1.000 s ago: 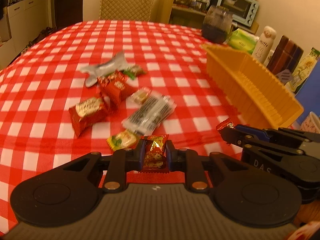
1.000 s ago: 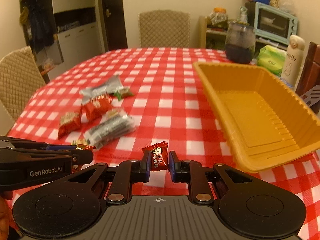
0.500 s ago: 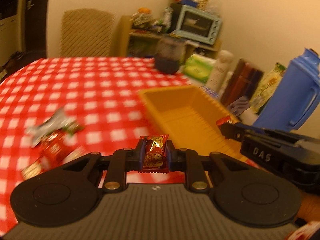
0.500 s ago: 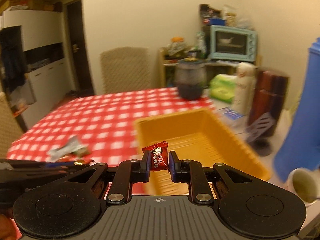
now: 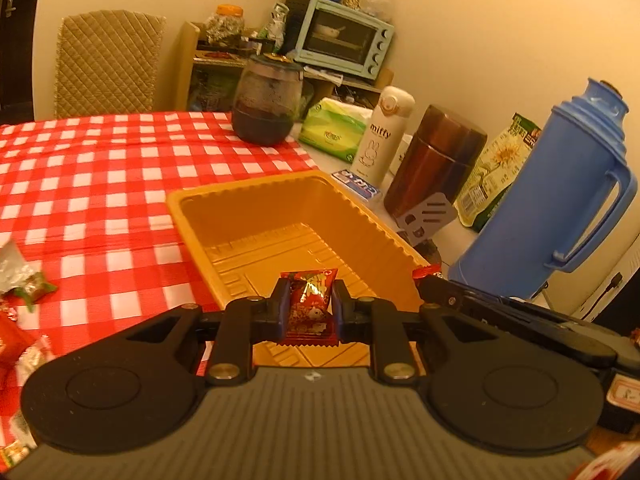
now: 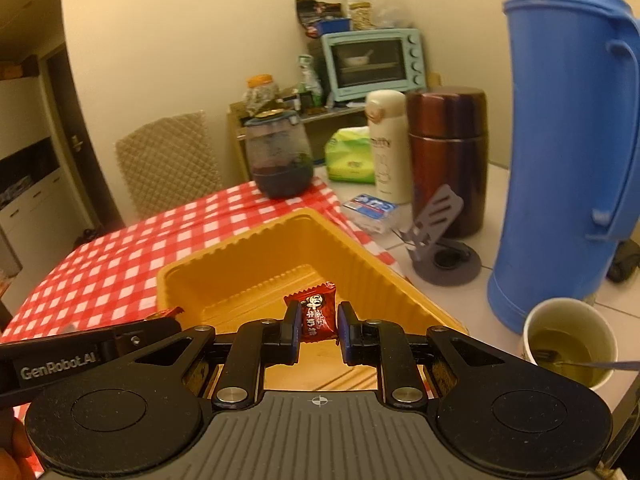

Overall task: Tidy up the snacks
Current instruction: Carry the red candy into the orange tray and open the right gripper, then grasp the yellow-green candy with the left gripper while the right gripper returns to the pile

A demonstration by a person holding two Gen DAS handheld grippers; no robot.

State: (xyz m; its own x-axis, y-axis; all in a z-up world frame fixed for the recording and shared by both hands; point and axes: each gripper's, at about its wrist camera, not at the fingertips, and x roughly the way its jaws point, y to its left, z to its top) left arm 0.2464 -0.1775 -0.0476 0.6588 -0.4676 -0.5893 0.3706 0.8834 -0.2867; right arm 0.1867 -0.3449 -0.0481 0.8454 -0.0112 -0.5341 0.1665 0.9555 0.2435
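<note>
My left gripper (image 5: 309,300) is shut on a red and gold candy wrapper (image 5: 310,304), held above the near end of the empty orange tray (image 5: 280,216). My right gripper (image 6: 318,316) is shut on a dark red candy (image 6: 314,312) and also hangs over the orange tray (image 6: 256,264). In the left wrist view the right gripper's tip (image 5: 434,278) comes in from the right at the tray's near corner. In the right wrist view the left gripper's tip (image 6: 160,320) reaches in from the left. Loose snacks (image 5: 20,312) lie on the checked cloth at the left edge.
A blue thermos (image 5: 560,200) (image 6: 568,140), a brown flask (image 5: 432,168), a white bottle (image 5: 384,128), a dark jar (image 5: 266,100), a tissue pack (image 5: 332,128) and a small blue packet (image 6: 372,208) crowd the tray's right side. A paper cup of green liquid (image 6: 568,340) stands near right. A grey stand (image 6: 444,248) sits by the flask.
Both grippers swung right from the snack pile on the cloth to above the orange tray, each still holding its candy. The tray now fills the centre of both views.
</note>
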